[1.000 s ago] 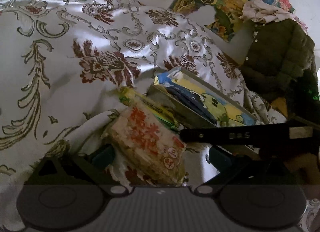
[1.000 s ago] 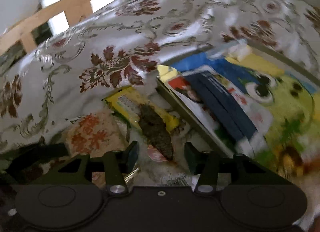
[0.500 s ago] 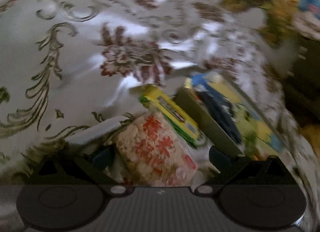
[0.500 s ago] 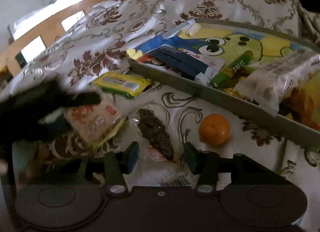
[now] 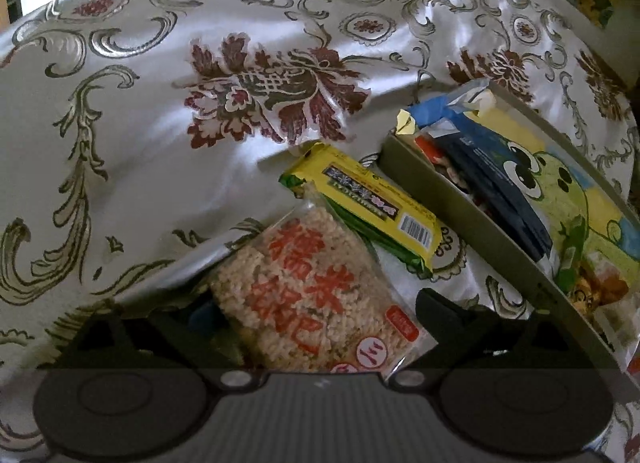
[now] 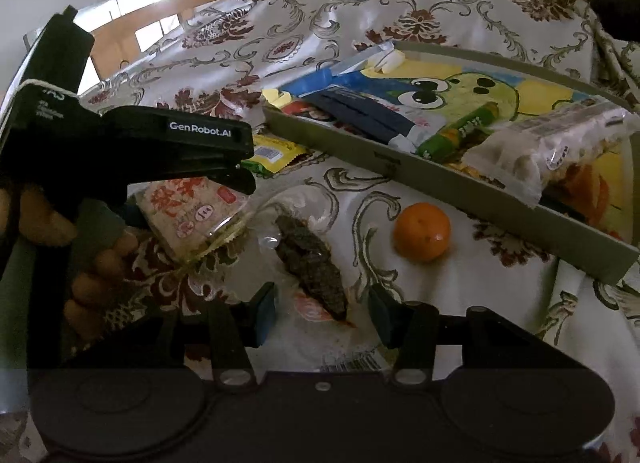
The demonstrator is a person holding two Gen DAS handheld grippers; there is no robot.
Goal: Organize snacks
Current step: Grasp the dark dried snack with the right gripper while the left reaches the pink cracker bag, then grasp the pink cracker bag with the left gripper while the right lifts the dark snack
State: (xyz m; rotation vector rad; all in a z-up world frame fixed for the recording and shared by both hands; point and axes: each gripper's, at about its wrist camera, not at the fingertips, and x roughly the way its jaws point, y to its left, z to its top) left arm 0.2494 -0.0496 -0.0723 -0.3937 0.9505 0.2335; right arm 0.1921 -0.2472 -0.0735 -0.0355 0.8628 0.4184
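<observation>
My left gripper [image 6: 240, 167] is a black plastic tool with "GenRobot.AI" printed in white on its side and a pale cord wrapped round the rear of the body. My right gripper [image 6: 322, 313] has black fingers with bluish pads [image 6: 265, 313], silver screws at the finger pivots, and two round discs moulded into its ribbed black base.

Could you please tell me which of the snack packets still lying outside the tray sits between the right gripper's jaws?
The clear packet with the dark brown snack; the rice cracker pack and yellow packet lie farther left.
</observation>
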